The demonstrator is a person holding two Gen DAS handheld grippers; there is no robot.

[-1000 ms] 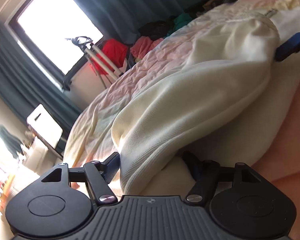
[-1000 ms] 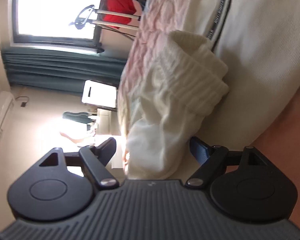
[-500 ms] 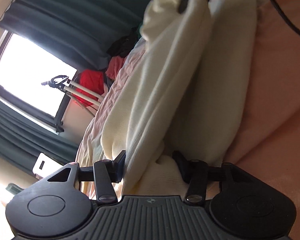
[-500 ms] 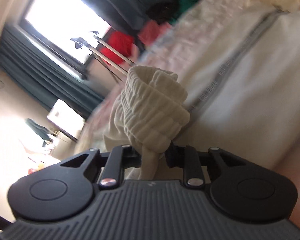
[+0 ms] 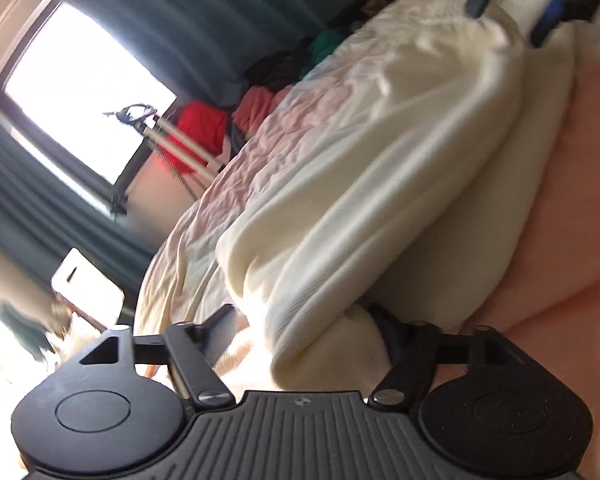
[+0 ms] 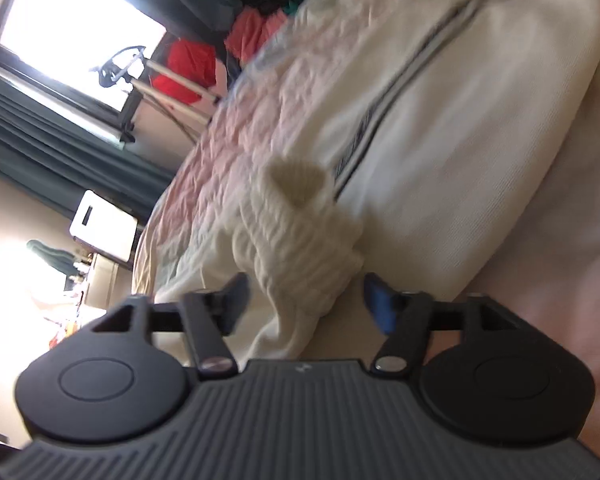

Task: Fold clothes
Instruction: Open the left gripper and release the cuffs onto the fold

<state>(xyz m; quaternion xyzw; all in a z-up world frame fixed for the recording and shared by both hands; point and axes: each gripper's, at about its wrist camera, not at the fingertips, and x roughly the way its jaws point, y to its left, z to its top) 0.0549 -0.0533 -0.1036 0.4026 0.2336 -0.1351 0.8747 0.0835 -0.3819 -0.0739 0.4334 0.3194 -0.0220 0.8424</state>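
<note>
Half a second ago my right gripper (image 6: 302,300) pinched the ribbed cuff (image 6: 300,236); now its jaws are opening and the cuff lies loose between them. My left gripper (image 5: 304,320) is opening too, off the cream sweater (image 5: 380,184), which lies on the bed (image 5: 284,136)

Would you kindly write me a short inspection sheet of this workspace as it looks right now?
Surface: bed with a crinkled pastel bedspread.
Job's things: cream garment lying folded over; its ribbed cuff sits between the right fingers.
Clutter: pile of red, coral, green and dark clothes at the far end.
Grippers: left gripper and right gripper both opening, pads off the cloth.
Cables: nothing seen.
Surroundings: bright window, teal curtains, a tripod-like stand.
</note>
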